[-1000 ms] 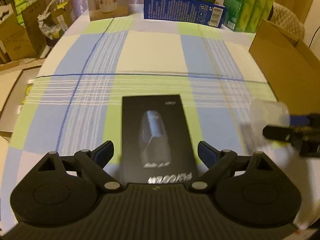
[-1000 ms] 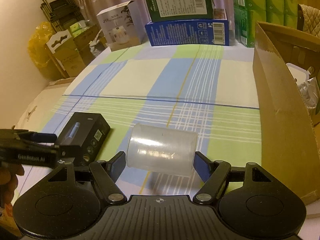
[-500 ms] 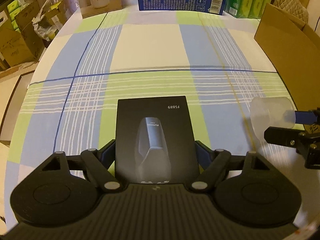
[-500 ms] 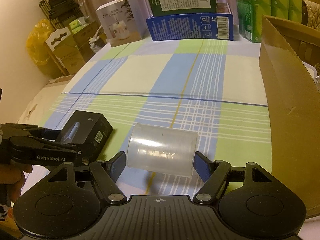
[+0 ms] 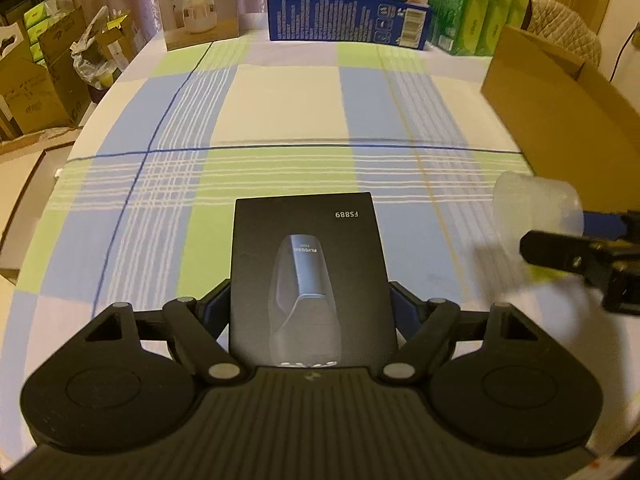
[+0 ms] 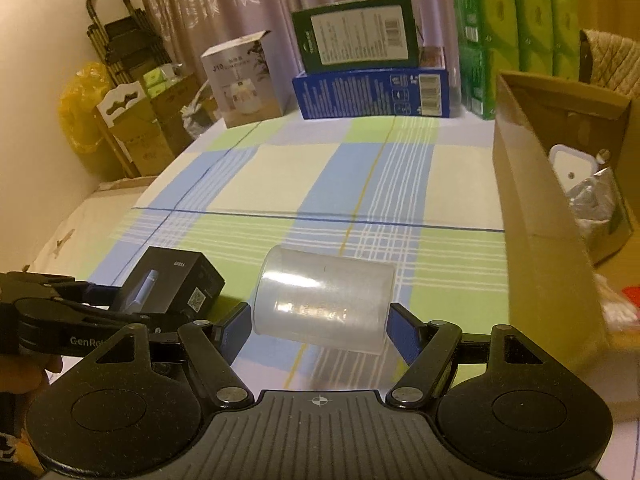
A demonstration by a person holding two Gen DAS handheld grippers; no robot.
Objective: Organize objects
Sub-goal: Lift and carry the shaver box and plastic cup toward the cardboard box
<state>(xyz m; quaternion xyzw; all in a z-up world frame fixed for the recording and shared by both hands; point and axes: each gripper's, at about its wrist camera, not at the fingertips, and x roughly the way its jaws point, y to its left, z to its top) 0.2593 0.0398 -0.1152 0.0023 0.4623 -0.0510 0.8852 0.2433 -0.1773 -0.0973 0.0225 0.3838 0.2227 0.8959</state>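
Observation:
A black shaver box marked FS889 sits between the blue pads of my left gripper, which is shut on its sides. From the right wrist view the same black box hangs slightly above the checked cloth. A clear plastic cup lies sideways in my right gripper, which is shut on it above the cloth. The cup also appears at the right edge of the left wrist view.
An open cardboard box stands along the table's right side, holding a white item and a foil bag. At the far end stand a humidifier box, a blue carton with a green one on top, and green tissue packs.
My left gripper's fingers closed onto the black box, then raised it a little. The right gripper kept hold of the cup and rose slightly toward the cardboard box.

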